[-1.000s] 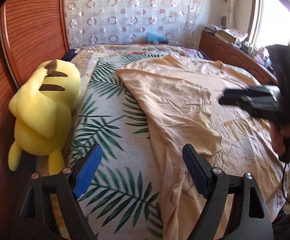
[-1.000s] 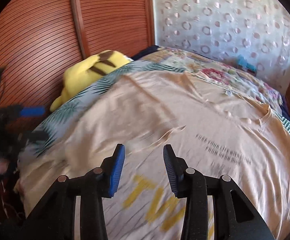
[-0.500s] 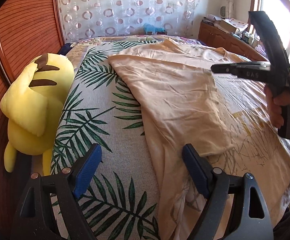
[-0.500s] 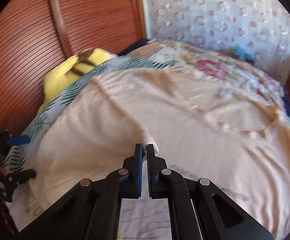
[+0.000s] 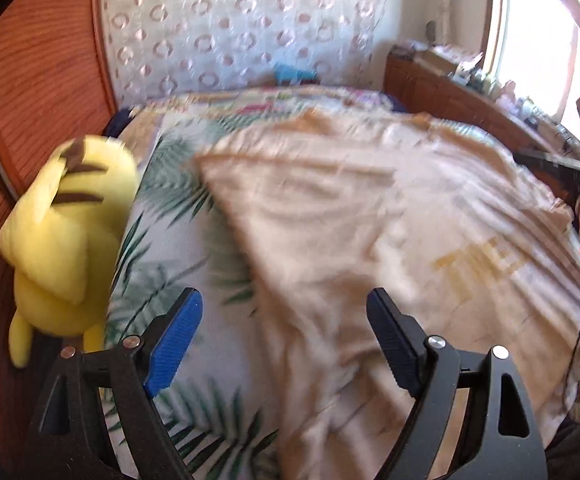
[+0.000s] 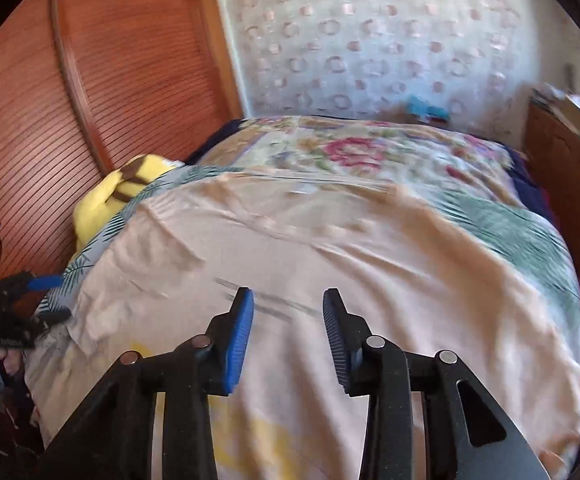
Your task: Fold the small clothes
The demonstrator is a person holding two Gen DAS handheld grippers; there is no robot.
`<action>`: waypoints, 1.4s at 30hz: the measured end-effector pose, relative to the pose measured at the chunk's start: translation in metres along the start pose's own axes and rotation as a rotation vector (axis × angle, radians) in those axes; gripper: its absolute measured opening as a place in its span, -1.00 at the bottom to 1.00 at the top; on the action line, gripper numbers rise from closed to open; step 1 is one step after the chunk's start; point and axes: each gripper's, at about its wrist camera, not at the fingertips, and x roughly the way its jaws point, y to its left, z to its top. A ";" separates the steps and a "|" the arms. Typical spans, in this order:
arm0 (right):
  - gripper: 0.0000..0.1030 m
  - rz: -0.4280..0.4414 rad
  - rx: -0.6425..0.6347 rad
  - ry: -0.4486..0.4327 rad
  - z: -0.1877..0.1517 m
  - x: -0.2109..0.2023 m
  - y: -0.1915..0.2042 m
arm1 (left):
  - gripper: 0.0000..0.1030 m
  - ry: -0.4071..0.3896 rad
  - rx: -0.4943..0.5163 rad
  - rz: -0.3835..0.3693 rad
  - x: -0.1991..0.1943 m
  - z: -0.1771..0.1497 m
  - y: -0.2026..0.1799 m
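The right tool (image 6: 287,334), pinched on the peach T-shirt (image 6: 330,264) half a second ago, now hangs apart and empty above it beside the yellow plush (image 5: 63,236), left tool (image 5: 281,340) wide apart too, so that fold looks laid down.

A bed (image 6: 370,152) is occupying the centre of the room, carrying a palm-leaf cover (image 5: 161,248) and a floral quilt (image 6: 354,152). Behind the bed, a curtain (image 6: 370,40) with a ring pattern is hanging across the far wall. Left of the bed, a ribbed wooden panel (image 6: 129,60) is standing upright. Right of the bed, a wooden cabinet (image 5: 450,96) is bearing clutter below a window (image 5: 538,32) that is admitting bright daylight.
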 end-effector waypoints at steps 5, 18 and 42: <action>-0.01 -0.165 0.083 -0.024 -0.034 -0.064 -0.064 | 0.64 -0.014 0.061 -0.080 0.015 0.027 -0.041; 0.09 -0.324 0.285 0.066 -0.094 -0.101 -0.160 | 0.64 0.069 0.255 -0.198 0.068 0.052 -0.145; -0.88 -0.243 0.356 0.053 -0.072 -0.078 -0.184 | 0.99 0.139 0.333 -0.214 0.093 0.041 -0.173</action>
